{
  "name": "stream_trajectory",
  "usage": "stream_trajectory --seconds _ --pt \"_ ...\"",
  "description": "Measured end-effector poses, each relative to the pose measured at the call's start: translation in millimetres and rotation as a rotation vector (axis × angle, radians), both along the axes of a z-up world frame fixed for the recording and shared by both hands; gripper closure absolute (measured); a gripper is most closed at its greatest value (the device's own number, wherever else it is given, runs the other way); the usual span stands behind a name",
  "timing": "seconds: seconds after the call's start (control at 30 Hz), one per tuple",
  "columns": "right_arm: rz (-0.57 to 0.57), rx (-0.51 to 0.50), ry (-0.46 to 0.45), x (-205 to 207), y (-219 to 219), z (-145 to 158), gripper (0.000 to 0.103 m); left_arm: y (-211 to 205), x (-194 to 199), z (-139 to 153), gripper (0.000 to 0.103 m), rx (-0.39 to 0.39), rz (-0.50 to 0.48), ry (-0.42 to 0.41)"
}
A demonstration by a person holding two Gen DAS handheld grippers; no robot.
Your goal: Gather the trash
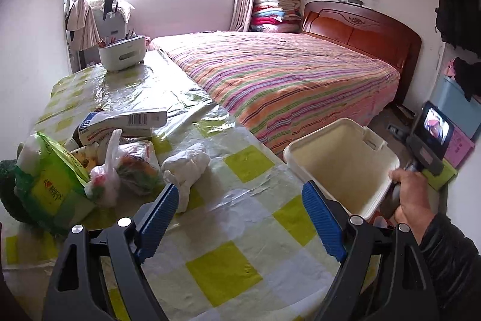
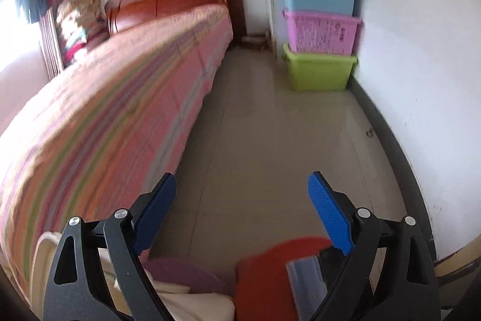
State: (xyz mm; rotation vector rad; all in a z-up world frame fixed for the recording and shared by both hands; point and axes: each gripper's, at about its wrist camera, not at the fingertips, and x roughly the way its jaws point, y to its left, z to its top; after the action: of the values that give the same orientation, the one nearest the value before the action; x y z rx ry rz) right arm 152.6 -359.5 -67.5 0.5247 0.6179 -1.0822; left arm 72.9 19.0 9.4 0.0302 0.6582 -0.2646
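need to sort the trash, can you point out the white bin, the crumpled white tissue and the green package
white bin [image 1: 303, 154], left wrist view, on its near-left rim
crumpled white tissue [image 1: 188, 163], left wrist view, on its bunched middle
green package [image 1: 57, 170], left wrist view, on its printed front

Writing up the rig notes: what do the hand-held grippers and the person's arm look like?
Both the left hand-held gripper and the right hand-held gripper have matte black linkage arms with cut-out slots, silver round pivot pins, and blue ribbed finger pads. No cables show. The person's right hand is bare, with a black sleeve.
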Motion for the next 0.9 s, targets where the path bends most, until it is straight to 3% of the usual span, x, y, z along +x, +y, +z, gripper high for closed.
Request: stream_trajectory --seconds 0.33,0.47,0.53,0.67,0.73,0.8,0.87,0.9 --pt "0.014 -0.053 0.023 -7.0 1.4 8.5 0.015 8.5 -5.5 -4.1 0.021 0.001 0.012 0.003" --pt "0.084 -0.034 0.111 10.1 1.4 -1.2 0.012 16.1 -1.9 -4.6 0.021 -0.011 0.019 0.007" --pt "0.082 -0.015 0.091 7.4 0.1 -2.2 0.012 20.0 -0.1 -7.1 0.021 -0.012 0.021 0.024" --pt "0.065 -0.094 0.065 -4.8 7.8 18.2 0.012 30.6 1.2 -9.5 0.021 -0.027 0.041 0.045" --pt "0.034 -0.149 -0.002 -23.4 11.5 40.1 0.012 39.4 1.2 -8.5 0.021 -0.045 0.058 0.051" --pt "0.031 -0.199 -0.142 -49.9 20.0 68.3 0.009 49.3 -1.3 -6.7 0.021 -0.054 0.082 0.044" --pt "0.129 -0.225 -0.330 -68.8 41.9 93.5 0.005 63.1 -8.4 -4.0 0.021 -0.054 0.125 0.010" --pt "0.246 -0.224 -0.435 -74.2 59.0 104.4 0.005 71.6 -13.2 -3.3 0.021 -0.041 0.161 -0.014"
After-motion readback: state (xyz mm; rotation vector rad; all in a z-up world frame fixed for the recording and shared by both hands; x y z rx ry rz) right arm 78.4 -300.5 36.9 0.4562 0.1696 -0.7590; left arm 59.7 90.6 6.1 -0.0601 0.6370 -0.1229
